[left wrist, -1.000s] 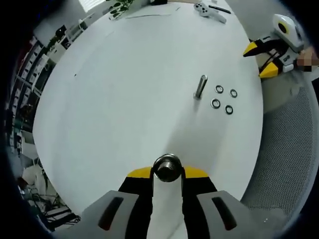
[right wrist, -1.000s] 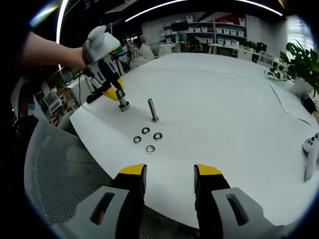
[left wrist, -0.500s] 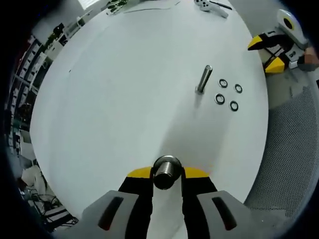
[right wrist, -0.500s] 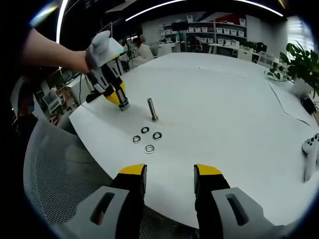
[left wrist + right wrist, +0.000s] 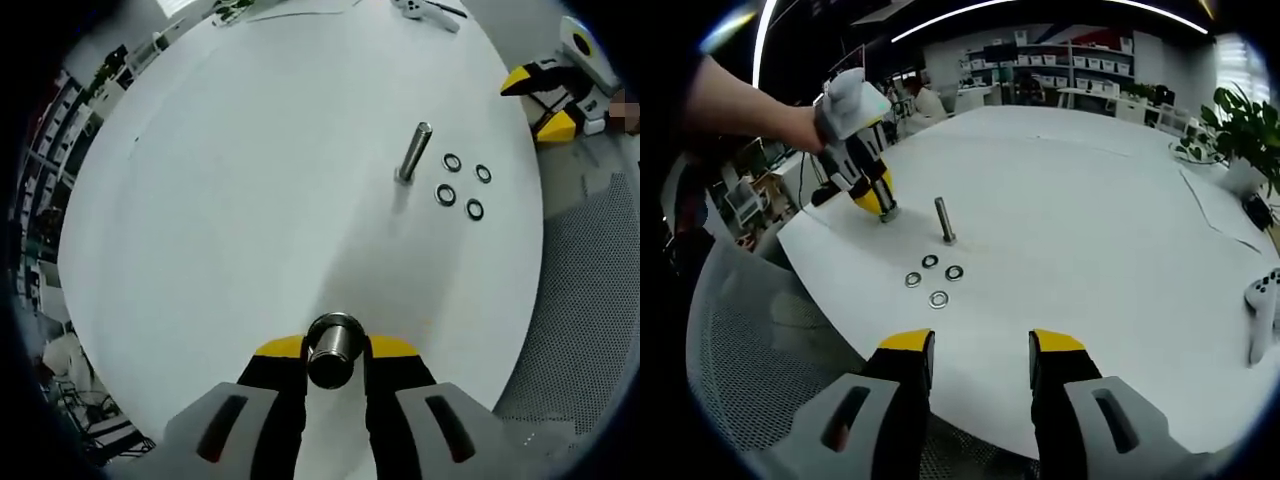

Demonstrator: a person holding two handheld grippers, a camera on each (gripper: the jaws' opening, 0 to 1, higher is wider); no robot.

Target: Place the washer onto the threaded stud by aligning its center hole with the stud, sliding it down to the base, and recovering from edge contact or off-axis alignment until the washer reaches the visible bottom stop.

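Note:
A bare metal stud (image 5: 412, 152) (image 5: 943, 220) stands upright on the white round table (image 5: 250, 180). Several washers (image 5: 463, 186) (image 5: 934, 279) lie flat in a small cluster beside it, none on the stud. My left gripper (image 5: 335, 350) is shut on a short metal cylinder (image 5: 335, 348). The right gripper view shows that gripper (image 5: 880, 200), held by a gloved hand, with the cylinder (image 5: 887, 212) down at the table left of the stud. My right gripper (image 5: 980, 355) (image 5: 545, 100) is open and holds nothing, off the table's near edge and well short of the washers.
A mesh chair (image 5: 750, 350) (image 5: 590, 300) sits beside the table edge below my right gripper. A white controller (image 5: 1262, 305) (image 5: 415, 8) and sheets of paper (image 5: 1225, 215) lie at the far side. A potted plant (image 5: 1245, 130) stands beyond them.
The left gripper has tipped and shifted slightly while the cylinder stays at about the same spot by the stud. The right gripper, stud and washers have not moved.

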